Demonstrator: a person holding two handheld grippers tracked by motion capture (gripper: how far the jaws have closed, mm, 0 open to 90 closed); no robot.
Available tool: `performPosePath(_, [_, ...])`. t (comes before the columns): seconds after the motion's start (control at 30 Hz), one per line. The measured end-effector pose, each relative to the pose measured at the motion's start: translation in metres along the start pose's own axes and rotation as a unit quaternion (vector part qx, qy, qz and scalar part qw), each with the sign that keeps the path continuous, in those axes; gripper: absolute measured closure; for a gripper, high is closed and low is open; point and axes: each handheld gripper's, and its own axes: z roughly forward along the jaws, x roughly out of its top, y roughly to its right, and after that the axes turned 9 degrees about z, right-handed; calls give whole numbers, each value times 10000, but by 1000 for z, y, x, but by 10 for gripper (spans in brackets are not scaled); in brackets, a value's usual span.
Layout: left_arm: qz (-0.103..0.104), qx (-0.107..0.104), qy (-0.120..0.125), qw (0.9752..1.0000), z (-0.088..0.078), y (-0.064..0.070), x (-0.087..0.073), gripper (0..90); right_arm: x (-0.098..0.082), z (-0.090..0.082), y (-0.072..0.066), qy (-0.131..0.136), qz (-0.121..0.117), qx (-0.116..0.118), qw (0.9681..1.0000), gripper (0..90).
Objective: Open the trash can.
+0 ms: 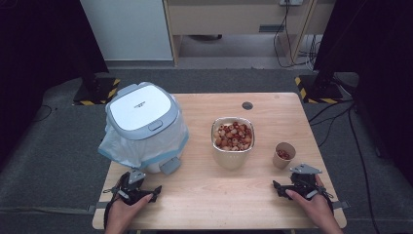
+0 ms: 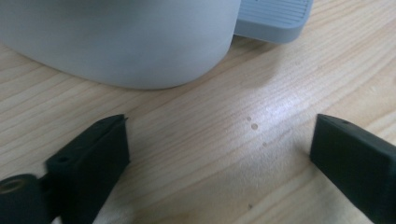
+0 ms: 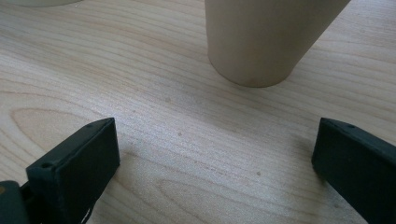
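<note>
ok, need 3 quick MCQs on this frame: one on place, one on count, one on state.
1. The paper cup stands where?
A. left of the bin
B. right of the bowl
C. on the bin lid

2. How many containers hold reddish pieces?
A. one
B. two
C. three

3. The bin's lid is:
A. shut
B. flipped up
C. off, on the table

Key:
1 B, the cup sits right of the bowl, ahead of the right gripper.
2 B, bowl and cup both hold them.
3 A, the lid lies flat on the bin.
</note>
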Motion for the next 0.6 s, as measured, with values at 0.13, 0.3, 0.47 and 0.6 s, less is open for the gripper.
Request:
performPosePath(0.13, [-39, -182, 236, 9995, -13, 1, 1, 106, 0, 0, 0, -3, -3, 0, 10000, 13])
performPosePath(0.3, [159, -202, 607, 9978, -31, 11, 6, 166, 0, -1, 0, -12, -5, 2, 10000, 13])
performPosePath(0.47, [188, -117, 1050, 9942, -51, 21, 11, 322, 0, -1, 0, -13, -7, 2, 10000, 13])
performPosePath(0.6, [392, -265, 1063, 9932, -55, 33, 18, 503, -1, -1, 0, 1, -6, -3, 10000, 13])
